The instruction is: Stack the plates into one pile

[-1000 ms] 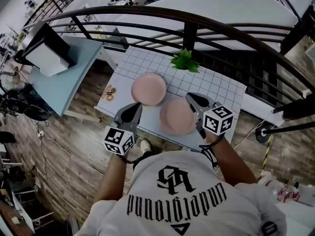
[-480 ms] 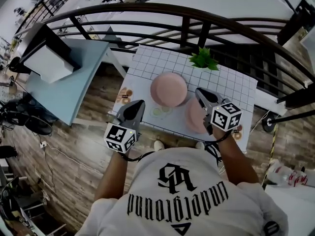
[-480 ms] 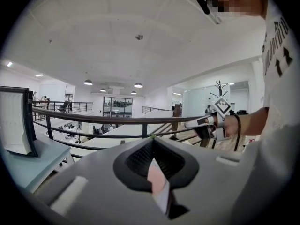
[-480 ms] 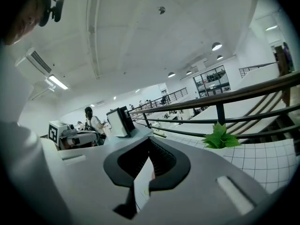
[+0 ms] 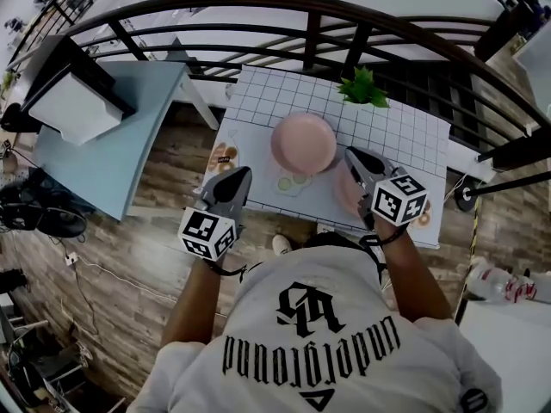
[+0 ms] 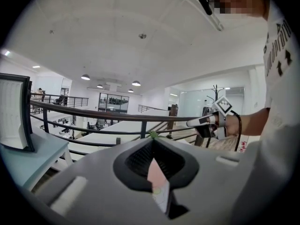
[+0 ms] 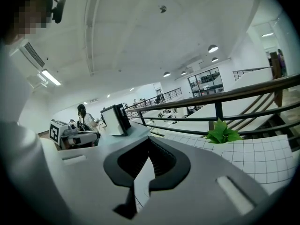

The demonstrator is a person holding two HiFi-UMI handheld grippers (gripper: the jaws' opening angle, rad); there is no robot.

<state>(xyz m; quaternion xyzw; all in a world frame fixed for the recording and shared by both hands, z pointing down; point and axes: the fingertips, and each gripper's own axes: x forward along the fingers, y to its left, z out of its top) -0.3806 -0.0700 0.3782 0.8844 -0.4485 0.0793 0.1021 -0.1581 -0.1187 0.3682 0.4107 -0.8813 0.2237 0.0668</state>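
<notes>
Two pink plates lie apart on the white gridded table [image 5: 405, 132]. One plate [image 5: 303, 143] is in full view at the middle. The other plate [image 5: 346, 193] lies near the front right, mostly hidden under my right gripper [image 5: 351, 156], which is shut with nothing in it. My left gripper [image 5: 242, 173] is shut and empty over the table's front left corner, left of both plates. In the left gripper view a sliver of pink plate [image 6: 153, 173] shows between the shut jaws, and the right gripper [image 6: 202, 121] shows at the right.
A small green plant [image 5: 363, 88] stands at the table's far edge by the dark railing [image 5: 258, 5]. Flat patches with printed slices [image 5: 292, 181] and rounds [image 5: 225, 154] lie on the table. A pale blue desk [image 5: 112, 157] with a monitor [image 5: 71, 100] stands left.
The table and plates have shifted rightward in the head view. Both grippers have moved left across the table; the right one now covers more of the front plate. Both stay shut.
</notes>
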